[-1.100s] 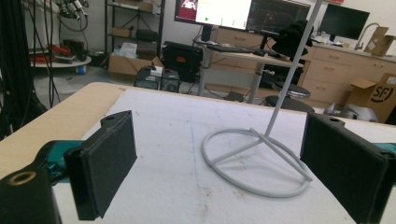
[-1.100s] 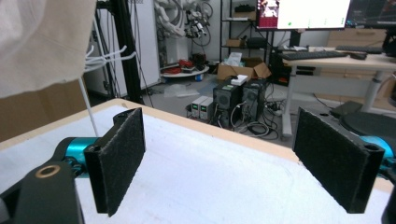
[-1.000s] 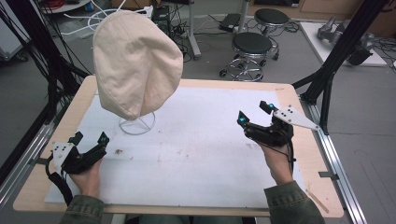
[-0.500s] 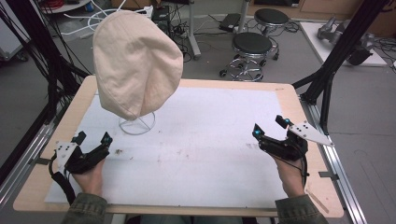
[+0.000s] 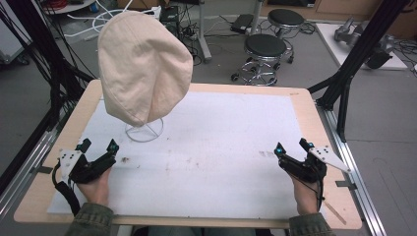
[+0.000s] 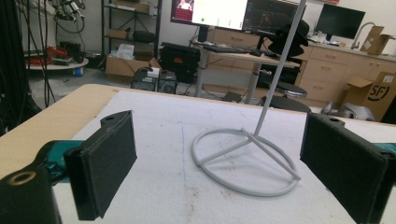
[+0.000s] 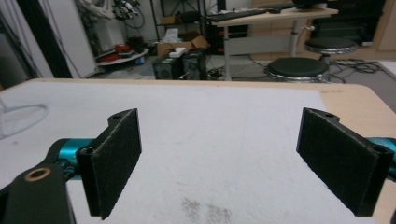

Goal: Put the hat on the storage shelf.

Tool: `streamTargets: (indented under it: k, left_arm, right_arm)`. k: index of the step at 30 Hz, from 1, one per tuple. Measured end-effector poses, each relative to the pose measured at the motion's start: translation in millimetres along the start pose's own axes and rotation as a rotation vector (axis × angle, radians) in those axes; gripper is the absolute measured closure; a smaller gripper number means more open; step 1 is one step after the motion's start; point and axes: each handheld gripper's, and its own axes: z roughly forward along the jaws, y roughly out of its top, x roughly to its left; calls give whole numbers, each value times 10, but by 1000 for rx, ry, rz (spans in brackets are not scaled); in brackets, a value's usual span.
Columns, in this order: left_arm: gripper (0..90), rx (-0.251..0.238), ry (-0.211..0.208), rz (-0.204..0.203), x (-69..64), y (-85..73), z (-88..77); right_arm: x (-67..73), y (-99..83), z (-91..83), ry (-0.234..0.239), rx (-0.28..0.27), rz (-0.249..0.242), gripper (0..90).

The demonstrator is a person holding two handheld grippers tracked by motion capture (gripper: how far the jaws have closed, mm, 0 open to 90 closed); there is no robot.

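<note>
High view first: a cream fabric hat (image 5: 142, 66), soft and rounded with a seam running down its middle, sits atop a thin white wire stand (image 5: 144, 132) whose ring base rests on the far left part of the white foam-covered surface (image 5: 216, 142). The hat hangs tilted, and its lower edge droops to just above the ring. The surface has a light wooden border (image 5: 307, 110) showing along its edges, and faint dark smudges mark the white sheet near its middle.

My left tongs (image 5: 98, 146) rest near the front left corner, released, jaws spread wide and aimed toward the stand, which is near but apart from them. In the left gripper view the stand's ring base (image 6: 245, 161) and its slanted rod lie between my two black pads, farther out on the sheet.

My right tongs (image 5: 292, 146) lie near the front right edge, likewise released, well apart from the stand. In the right gripper view bare white sheet (image 7: 219, 135) stretches ahead between the pads to the far wooden edge, leaving broad open room across the middle.
</note>
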Motion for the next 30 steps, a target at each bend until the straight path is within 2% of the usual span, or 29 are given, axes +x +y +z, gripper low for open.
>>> streamTargets:
  k: [6, 11, 17, 30]
  left_arm:
    - [107, 1, -1, -8, -8, -6, -10]
    - [107, 1, -2, -7, -16, -9, -15]
    - [107, 4, -7, -6, -26, -12, -22]
    - [107, 9, -6, -2, -28, -14, -22]
  right_arm:
    - [-29, -138, 9, -37, 6, -26, 129]
    - [4, -115, 2, -39, -32, -68, 130]
    - [37, -138, 46, -31, -6, -106, 126]
    - [15, -134, 32, -30, -8, -88, 126]
